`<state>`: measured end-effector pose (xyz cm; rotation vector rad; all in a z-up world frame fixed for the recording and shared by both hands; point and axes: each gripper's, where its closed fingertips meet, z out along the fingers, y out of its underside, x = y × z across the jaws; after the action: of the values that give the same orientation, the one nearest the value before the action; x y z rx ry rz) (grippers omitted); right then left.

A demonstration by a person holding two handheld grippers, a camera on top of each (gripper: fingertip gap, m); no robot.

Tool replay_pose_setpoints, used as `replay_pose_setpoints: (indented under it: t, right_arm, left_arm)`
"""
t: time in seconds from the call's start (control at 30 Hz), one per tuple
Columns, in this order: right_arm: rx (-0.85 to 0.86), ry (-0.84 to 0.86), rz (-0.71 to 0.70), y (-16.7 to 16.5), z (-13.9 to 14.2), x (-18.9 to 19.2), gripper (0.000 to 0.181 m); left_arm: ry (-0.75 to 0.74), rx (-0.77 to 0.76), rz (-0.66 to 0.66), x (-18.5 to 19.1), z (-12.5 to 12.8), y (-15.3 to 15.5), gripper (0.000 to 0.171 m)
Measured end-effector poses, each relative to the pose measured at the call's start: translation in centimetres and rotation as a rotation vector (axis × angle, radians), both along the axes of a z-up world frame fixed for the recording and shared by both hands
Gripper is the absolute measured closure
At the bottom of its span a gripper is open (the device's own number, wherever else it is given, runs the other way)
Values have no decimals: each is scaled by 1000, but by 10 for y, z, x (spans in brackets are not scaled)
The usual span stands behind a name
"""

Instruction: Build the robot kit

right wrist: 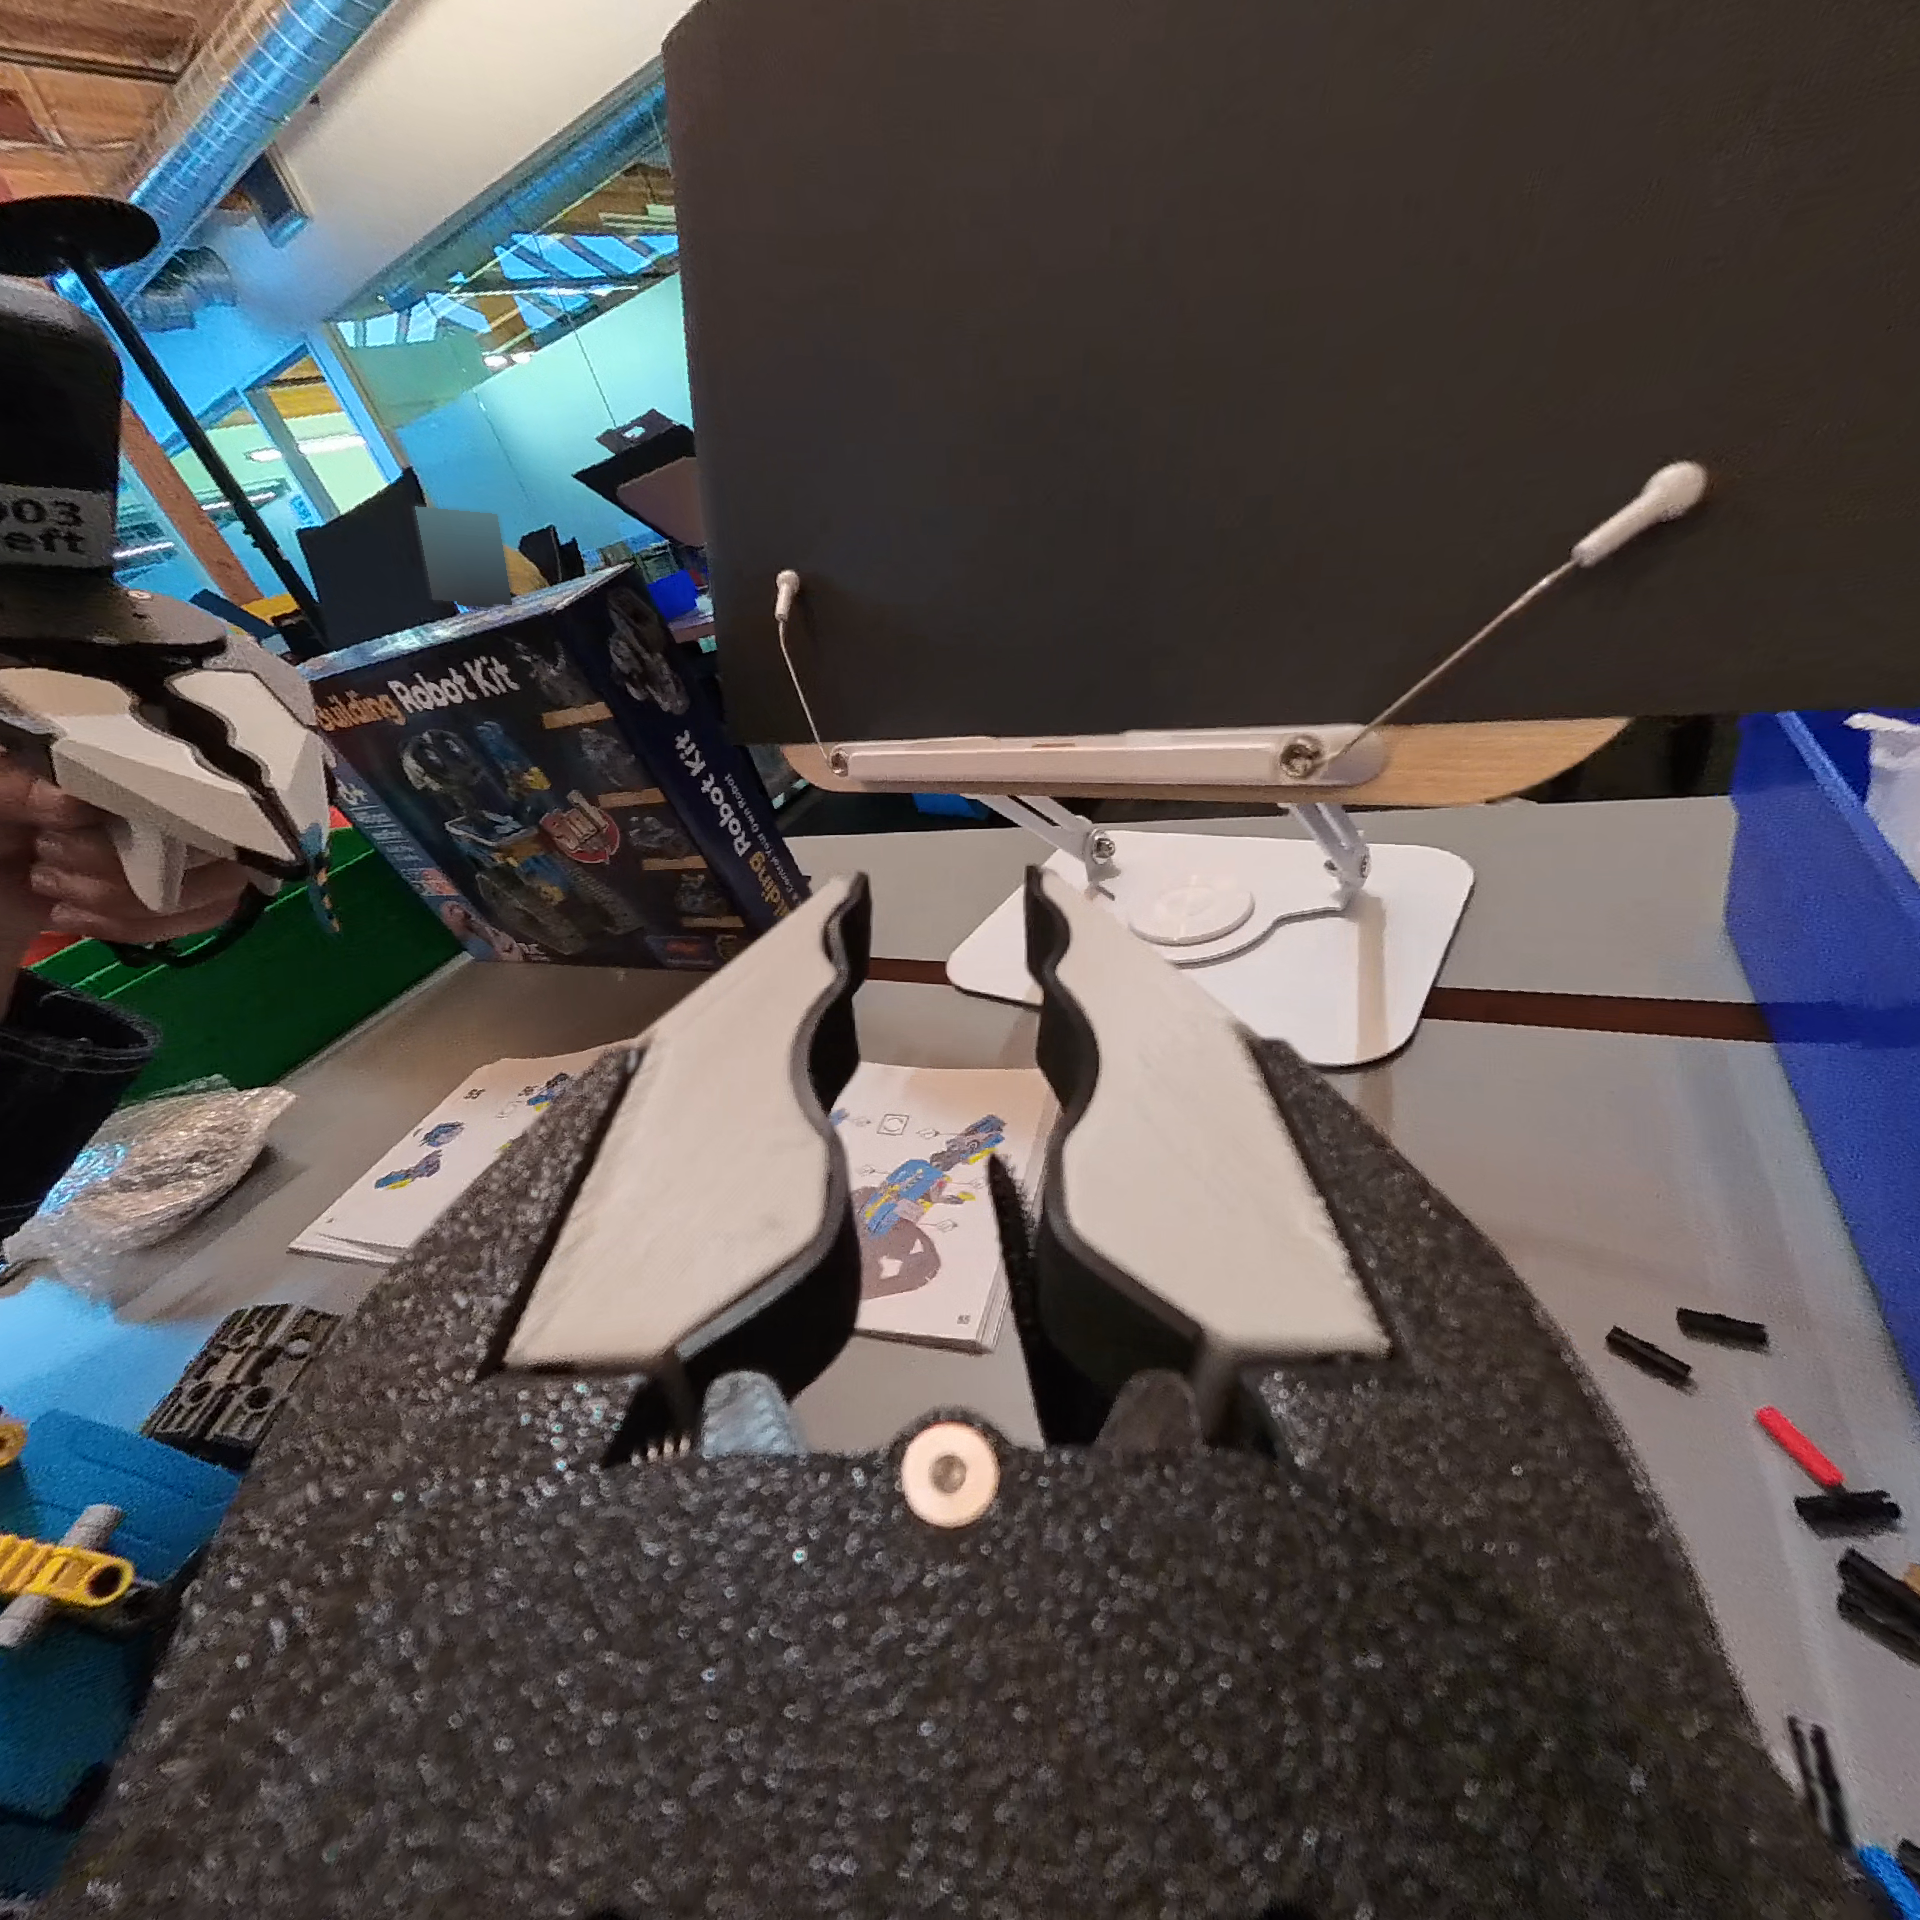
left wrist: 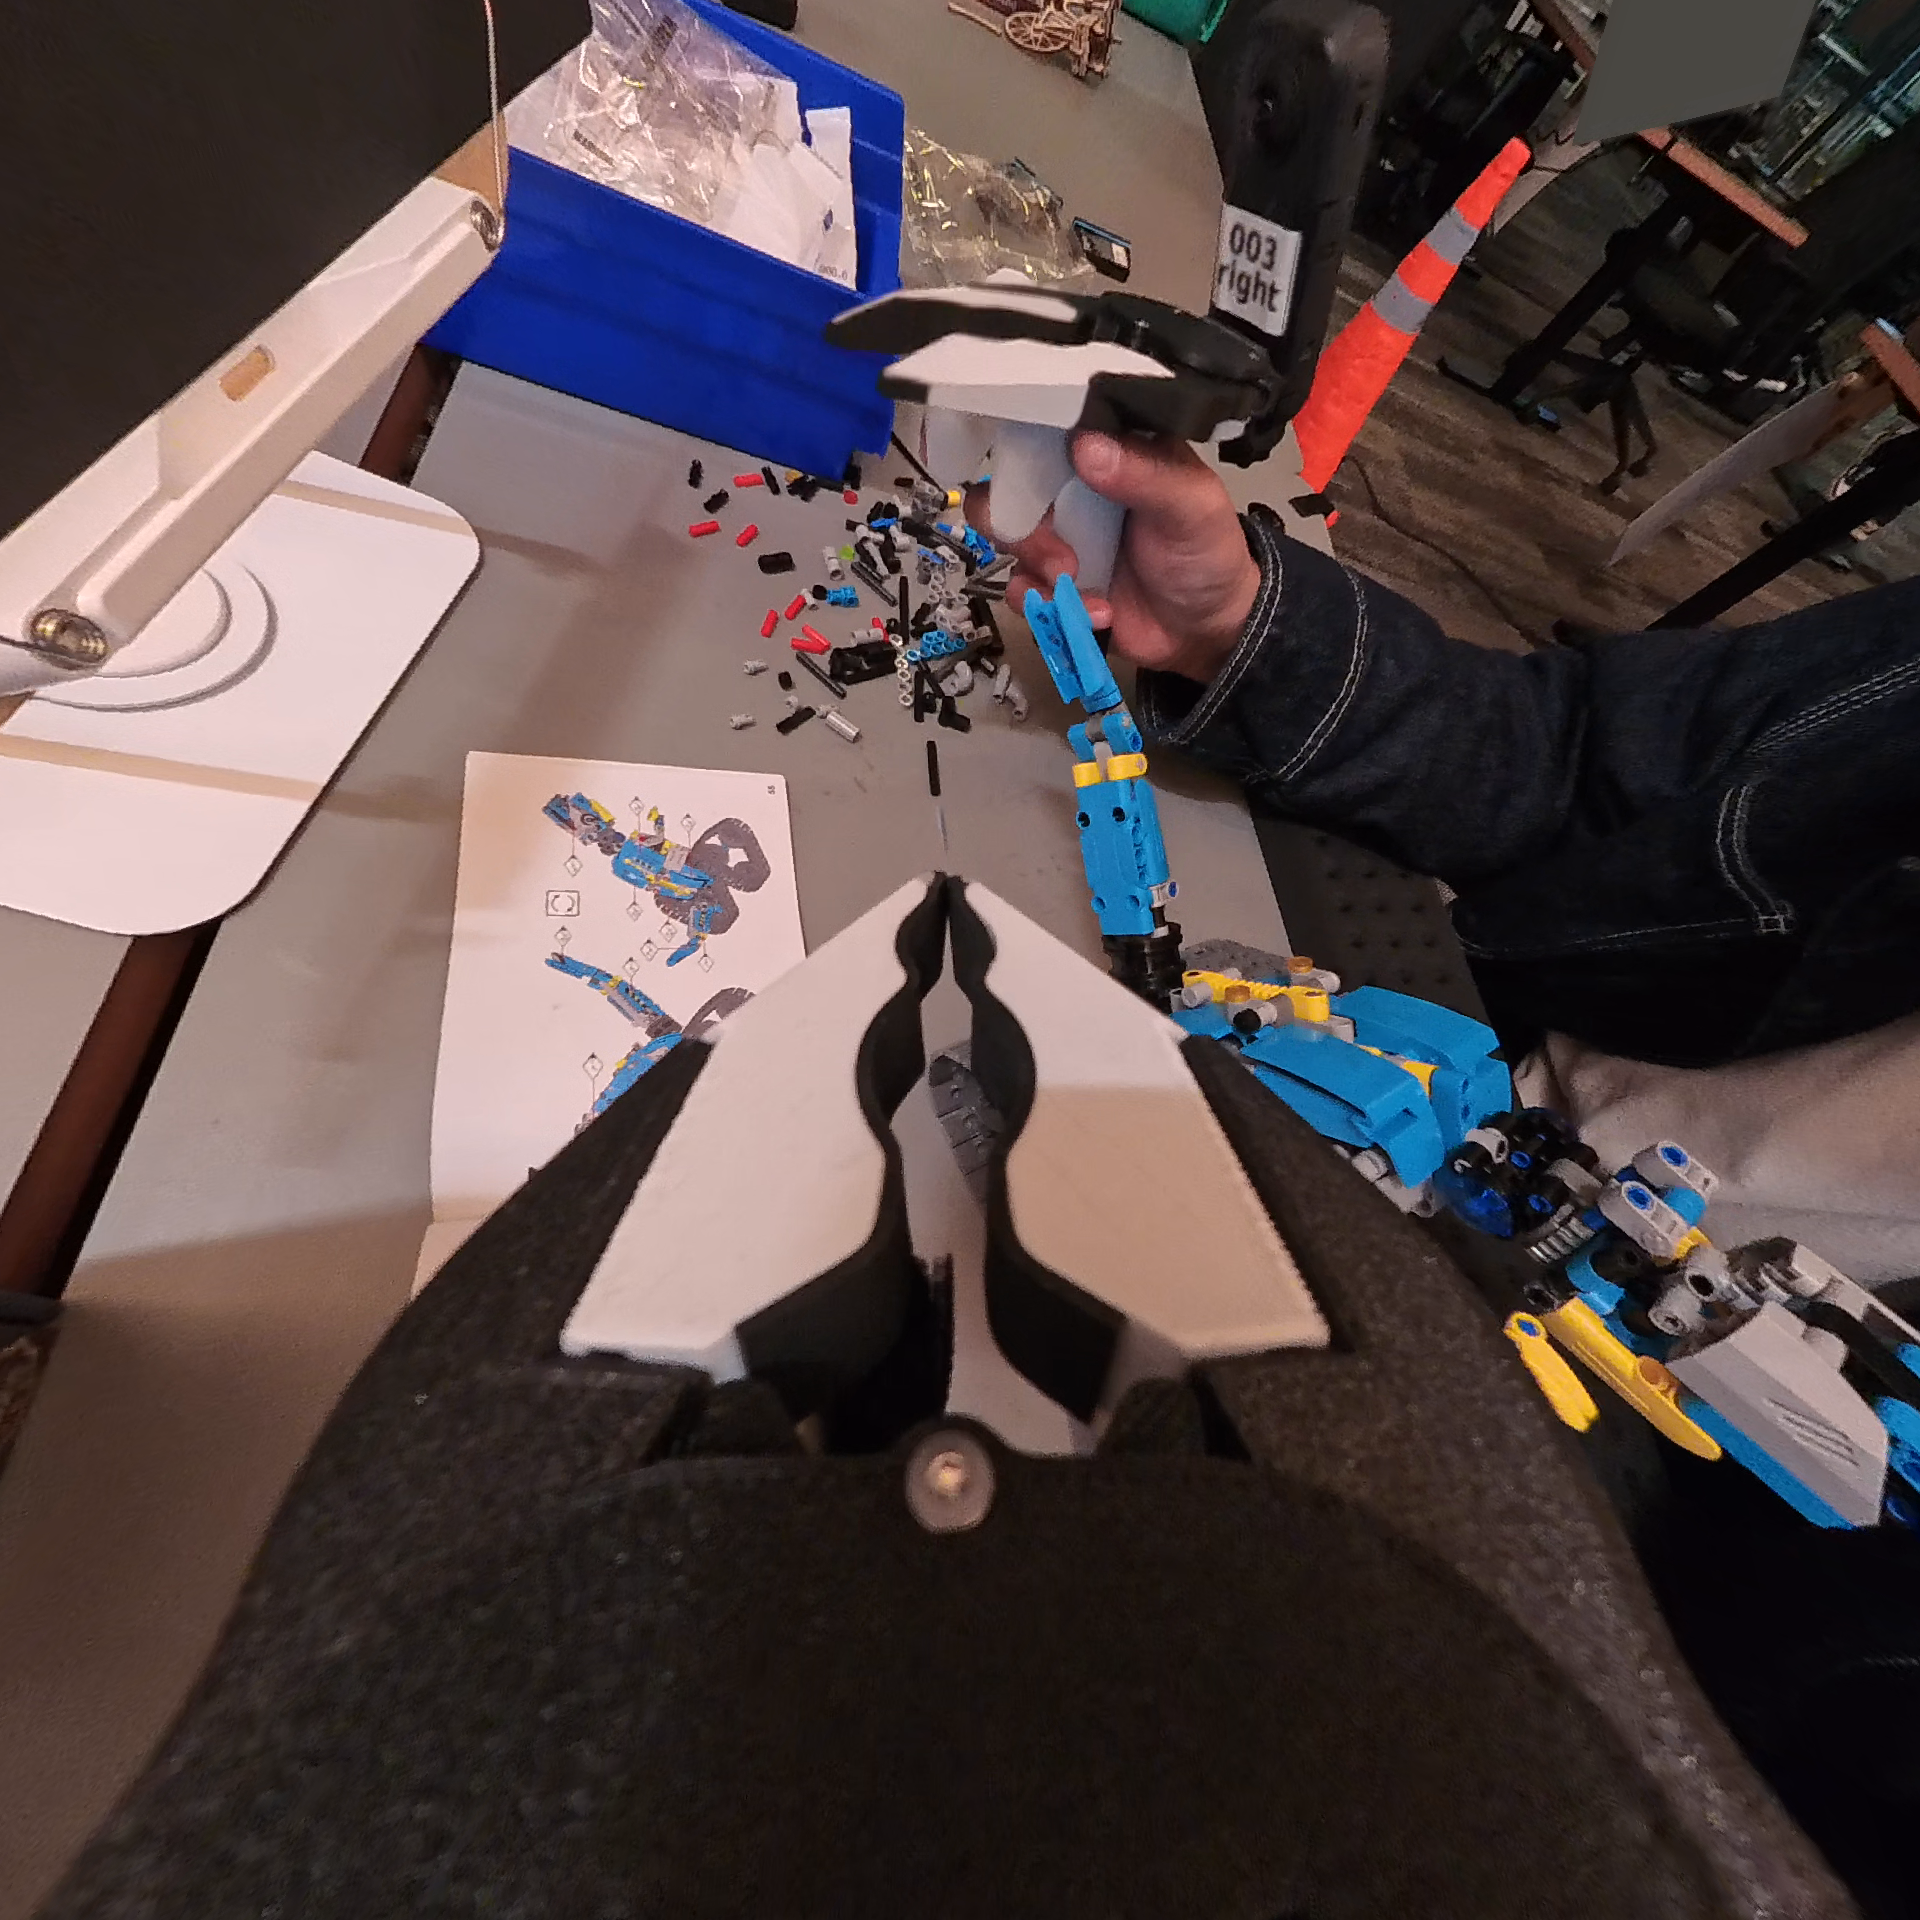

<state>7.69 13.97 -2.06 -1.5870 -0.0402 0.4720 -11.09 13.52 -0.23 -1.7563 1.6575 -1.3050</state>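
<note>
left tool [left wrist: 943, 883] hides booklet [left wrist: 623, 935], pin perhaps pinched

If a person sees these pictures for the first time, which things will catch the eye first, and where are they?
First is the long blue and yellow brick model, stretching along the table's right edge beside the shut left gripper. Beyond it lies a scatter of small loose pieces under the open right gripper, in front of a blue bin. In the right wrist view, a black board on a white stand fills the upper frame, above an open instruction booklet.
</note>
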Motion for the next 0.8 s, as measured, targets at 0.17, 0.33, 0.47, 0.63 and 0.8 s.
replay_pose_setpoints:
  t: [0.17, 0.33, 0.47, 0.63, 0.8]
  right_arm:
    - [-32, 24, 37, 3, -8, -6, 153]
    - [-53, -49, 30, 5, -16, -11, 154]
    - [-56, -49, 35, 5, -17, -12, 154]
    - [-58, -44, 36, 6, -17, -11, 155]
    - [-66, -61, 37, 7, -20, -14, 156]
  left_arm:
    - [-3, 2, -2, 0, 1, -1, 171]
    - [7, 5, -4, 1, -2, -1, 171]
    - [10, 9, -11, 2, -3, -3, 171]
    - [11, 15, -20, 2, -2, -6, 171]
    - [6, 19, -16, 1, 0, -5, 171]
